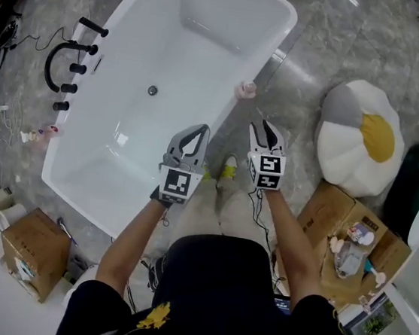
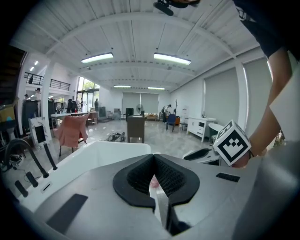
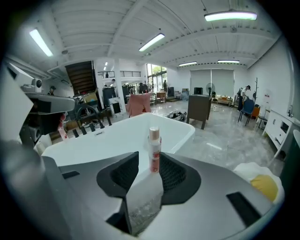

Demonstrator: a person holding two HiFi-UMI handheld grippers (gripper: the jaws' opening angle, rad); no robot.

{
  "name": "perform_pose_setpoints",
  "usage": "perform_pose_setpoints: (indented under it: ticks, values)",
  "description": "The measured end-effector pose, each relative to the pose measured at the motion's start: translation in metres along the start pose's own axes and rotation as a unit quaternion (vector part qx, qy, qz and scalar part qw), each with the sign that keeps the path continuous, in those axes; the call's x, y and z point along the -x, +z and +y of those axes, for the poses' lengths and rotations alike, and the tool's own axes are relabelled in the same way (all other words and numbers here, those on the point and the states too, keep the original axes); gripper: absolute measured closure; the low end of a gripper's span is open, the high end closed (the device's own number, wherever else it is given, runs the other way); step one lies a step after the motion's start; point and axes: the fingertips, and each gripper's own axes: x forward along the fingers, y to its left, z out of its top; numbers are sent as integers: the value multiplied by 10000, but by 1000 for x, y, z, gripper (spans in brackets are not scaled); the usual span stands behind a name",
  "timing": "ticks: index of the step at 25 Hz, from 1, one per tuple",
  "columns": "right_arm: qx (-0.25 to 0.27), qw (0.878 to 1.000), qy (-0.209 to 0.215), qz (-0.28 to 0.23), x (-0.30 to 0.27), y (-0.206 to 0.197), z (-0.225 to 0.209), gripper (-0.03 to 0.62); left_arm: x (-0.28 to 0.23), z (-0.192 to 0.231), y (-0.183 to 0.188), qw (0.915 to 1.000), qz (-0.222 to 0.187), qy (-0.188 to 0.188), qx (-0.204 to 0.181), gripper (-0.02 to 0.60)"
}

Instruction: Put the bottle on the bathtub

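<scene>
**Desk:** What is shown around the subject?

**Caption writer:** A wide showroom hall is pictured, laid with a grey marbled floor (image 1: 323, 48). A white freestanding bathtub (image 1: 209, 49) is seen from above. An egg-shaped cushion (image 1: 361, 136) is seen at the tub's 3 o'clock, and black taps (image 1: 70, 66) are set beside it at 9 o'clock.

**Desk:** Where is the bottle placed?

**Caption writer:** The bottle (image 1: 245, 91) is stood upright on the tub's right-hand rim, cap uppermost, so its long axis is vertical. It is touched by neither tool.

**Desk:** How are the tools held?

**Caption writer:** The right gripper (image 1: 265, 132) is held with its jaws partly spread. In the right gripper view the bottle is framed in the gap, but it is set beyond the tips and clear of the pads. The left gripper (image 1: 203, 130) is carried with its jaws pressed together at the tips, and nothing is pinched.

**Desk:** Which relation is the next move governed by?

**Caption writer:** In the head view the bottle is found at 11 o'clock from the right gripper and at 1 o'clock from the left, the right being the nearer. The placing is judged done. Any pull-back is best made along the 5 o'clock line, so that the tall, narrow bottle is not clipped and toppled off the rim.
</scene>
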Motion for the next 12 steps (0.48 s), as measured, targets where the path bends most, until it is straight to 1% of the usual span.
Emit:
perform_pose_setpoints:
  ticks: [2, 5, 8, 12]
  values:
    - [67, 9999, 22, -122, 31, 15, 3, 495, 16, -11, 19, 10000, -42, -46, -25, 563]
    - [105, 9996, 48, -260, 68, 37, 5, 538, 36, -23, 43, 10000, -20, -88, -33, 563]
    - [95, 9992, 149, -364, 97, 60, 8, 584, 52, -30, 69, 9999, -89, -77, -82, 563]
    - [151, 9980, 328, -522, 134, 94, 11, 592, 62, -34, 105, 9993, -251, -54, -255, 563]
